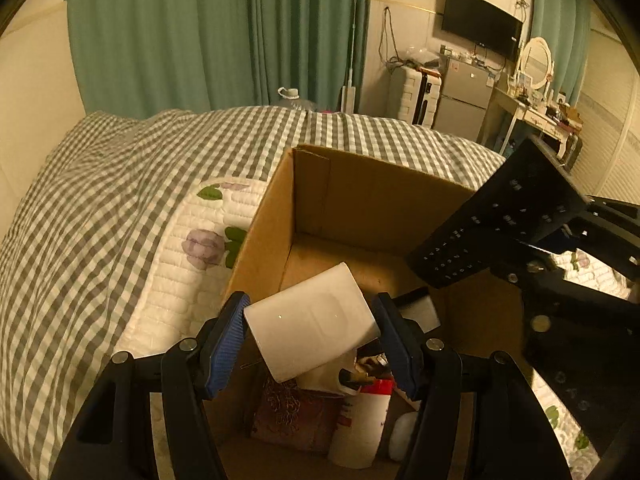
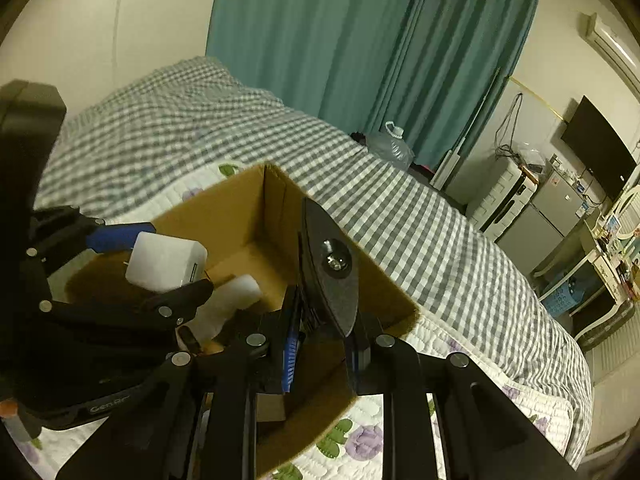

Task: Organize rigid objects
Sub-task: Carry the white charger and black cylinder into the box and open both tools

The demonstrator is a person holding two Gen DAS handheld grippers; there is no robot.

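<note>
My left gripper (image 1: 312,340) is shut on a white rectangular block (image 1: 310,326), held tilted above the open cardboard box (image 1: 360,204) on the bed. The block also shows in the right wrist view (image 2: 164,260). My right gripper (image 2: 324,344) is shut on a flat black tool with a metal screw (image 2: 332,268), held over the box's right wall (image 2: 384,284); its body shows in the left wrist view (image 1: 500,216). Inside the box lie a white bottle with a red band (image 1: 360,420), a dark red patterned item (image 1: 292,412) and a small white block (image 1: 420,312).
The box stands on a floral quilt (image 1: 184,264) over a grey checked bedspread (image 1: 100,184). Green curtains (image 1: 216,32), a water jug (image 1: 290,96), a small fridge (image 1: 464,96), a wall TV (image 1: 480,24) and a dresser with mirror (image 1: 536,80) stand beyond the bed.
</note>
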